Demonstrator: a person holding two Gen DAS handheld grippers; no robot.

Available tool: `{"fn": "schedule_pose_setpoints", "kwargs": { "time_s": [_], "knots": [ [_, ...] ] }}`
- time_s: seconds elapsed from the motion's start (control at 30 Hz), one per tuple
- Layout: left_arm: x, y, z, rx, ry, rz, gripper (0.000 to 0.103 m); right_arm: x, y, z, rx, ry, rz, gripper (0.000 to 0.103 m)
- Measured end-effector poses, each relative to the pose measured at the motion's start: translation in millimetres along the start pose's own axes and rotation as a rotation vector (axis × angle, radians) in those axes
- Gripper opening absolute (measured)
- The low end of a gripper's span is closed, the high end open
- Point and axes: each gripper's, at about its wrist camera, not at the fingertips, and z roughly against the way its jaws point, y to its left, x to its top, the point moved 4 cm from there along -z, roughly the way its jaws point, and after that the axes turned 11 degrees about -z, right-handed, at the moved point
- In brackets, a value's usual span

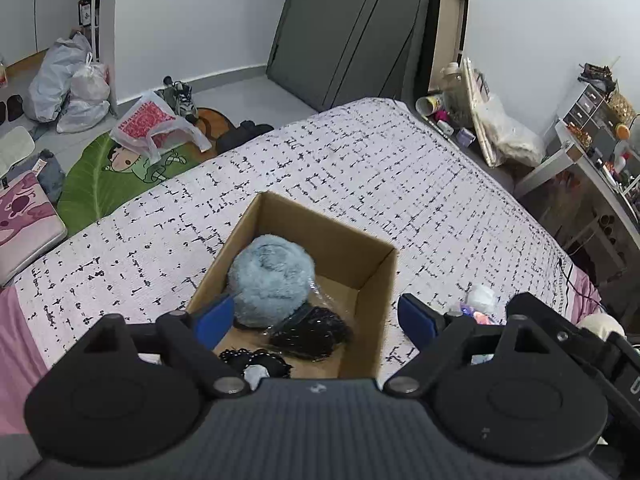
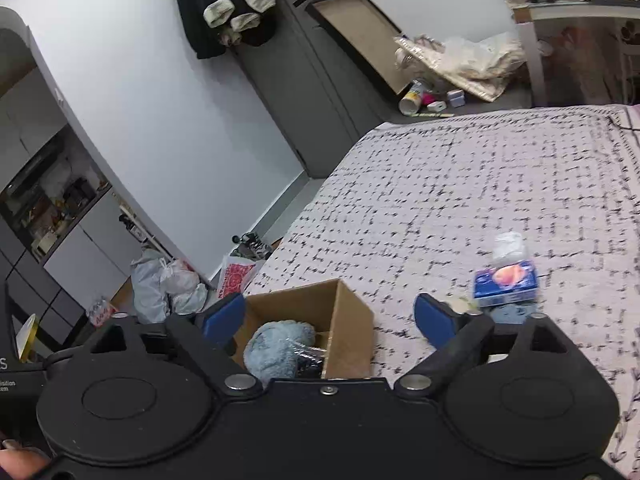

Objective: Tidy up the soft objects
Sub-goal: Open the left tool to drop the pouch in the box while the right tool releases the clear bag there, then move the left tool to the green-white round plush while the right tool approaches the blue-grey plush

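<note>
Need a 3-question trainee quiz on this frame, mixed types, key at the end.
1. True or false: the fluffy blue ball lies inside the cardboard box.
2. Which item sits on the bedspread outside the box? A) the tissue pack B) the black bundle in clear plastic C) a red mug
3. Fill in: both the left gripper and the right gripper are ____, holding nothing.

Key: 1 true; 2 A; 3 open.
</note>
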Motion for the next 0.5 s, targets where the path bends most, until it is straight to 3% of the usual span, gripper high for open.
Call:
{"fn": "schedule_pose_setpoints", "kwargs": {
  "time_s": [0.2, 0.33, 0.5],
  "knots": [
    [-3, -20, 12, -0.021, -0.033, -0.008, 0.088, 12, -10, 20, -0.023, -0.03, 0.021, 0.103],
    [-5, -32, 18, -0.035, -0.041, 0.023, 0.088, 18, -20, 32, -0.026, -0.046, 0.015, 0.103],
    [-9, -52, 24, -0.038, -0.044, -0.012, 0.088, 26, -33, 45, -0.026, -0.053, -0.003, 0.103]
  ]
}}
